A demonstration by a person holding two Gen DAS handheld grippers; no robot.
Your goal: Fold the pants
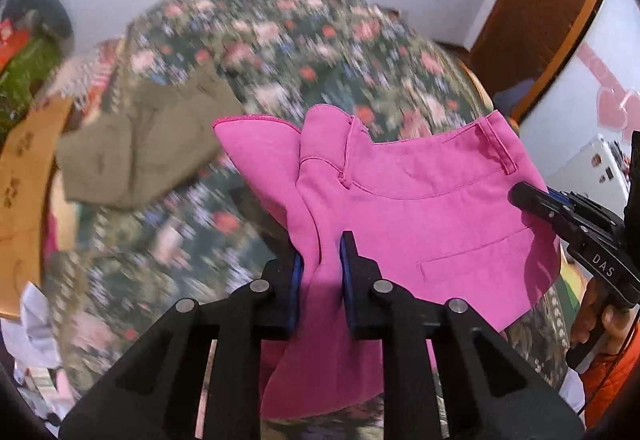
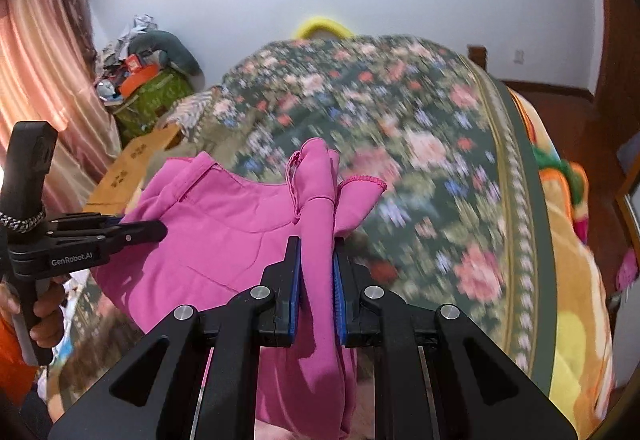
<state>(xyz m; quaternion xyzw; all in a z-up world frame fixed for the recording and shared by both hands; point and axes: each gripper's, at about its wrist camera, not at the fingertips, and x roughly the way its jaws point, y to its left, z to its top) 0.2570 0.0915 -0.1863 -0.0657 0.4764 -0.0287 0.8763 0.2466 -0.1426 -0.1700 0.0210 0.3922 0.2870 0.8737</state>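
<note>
While pink pants (image 1: 420, 207) hang lifted above floral bedspread (image 1: 280, 47), left gripper (image 1: 320, 272) clamps bunched waistband end; right gripper (image 2: 316, 272) clamps opposite bunched end. Waist section stretched between both. Olive garment (image 1: 148, 143) lies on bedspread, left of pants.
</note>
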